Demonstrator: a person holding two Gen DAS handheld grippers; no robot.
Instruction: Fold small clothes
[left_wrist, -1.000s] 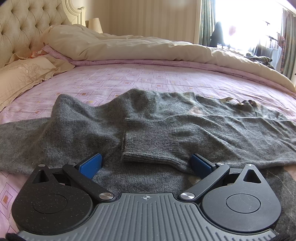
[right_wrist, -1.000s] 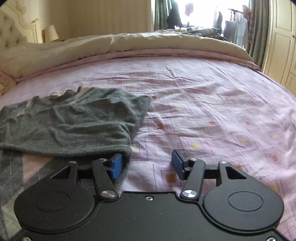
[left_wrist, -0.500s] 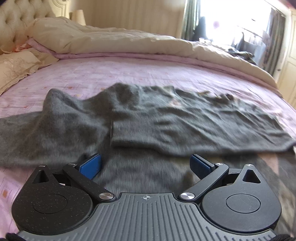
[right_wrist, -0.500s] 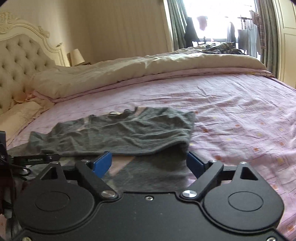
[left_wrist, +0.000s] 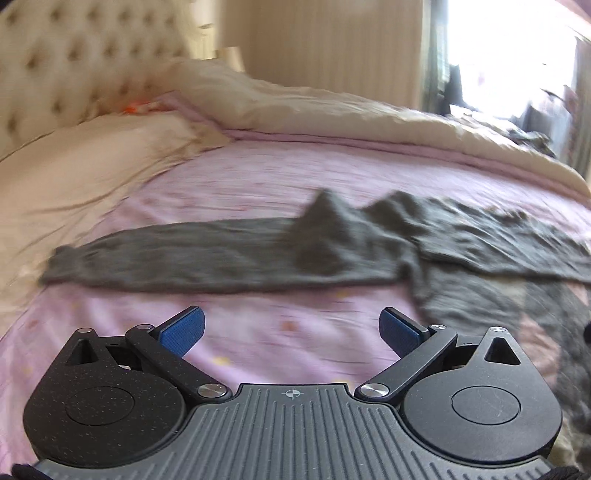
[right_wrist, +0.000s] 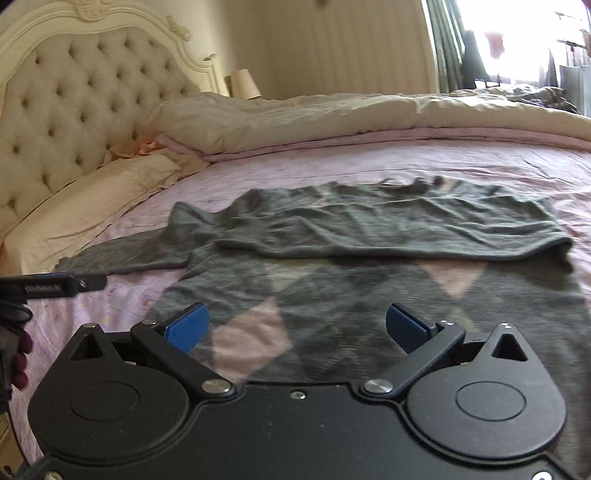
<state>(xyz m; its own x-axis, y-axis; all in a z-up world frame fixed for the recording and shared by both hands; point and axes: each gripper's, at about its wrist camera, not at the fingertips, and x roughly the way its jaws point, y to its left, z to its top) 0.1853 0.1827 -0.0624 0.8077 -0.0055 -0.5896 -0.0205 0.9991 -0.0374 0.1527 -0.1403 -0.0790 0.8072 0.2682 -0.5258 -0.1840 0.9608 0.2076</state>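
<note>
- A grey sweater lies spread on the bed, on a pink patterned sheet.
- In the right wrist view its far half is folded over toward the camera, so a doubled grey band runs across the middle with a rolled edge at the right.
- The near part of the sweater shows a diamond pattern in grey and pale pink.
- One sleeve stretches out flat to the left across the sheet, its cuff near the pillow; the left wrist view is blurred, so its detail is hard to read.
- The left gripper hovers over bare sheet just in front of the sleeve, jaws spread wide and holding nothing.
- Its blue pads touch no cloth.
- The right gripper hangs over the patterned near part of the sweater, jaws likewise wide apart and empty.
- At the left edge of the right wrist view part of the left gripper's black body shows, with gloved fingertips of the person below it.
- A cream duvet is bunched along the far side of the bed.
- A tufted cream headboard stands at the left, with a lamp beside it.
- A bright window with curtains fills the upper right.
</note>
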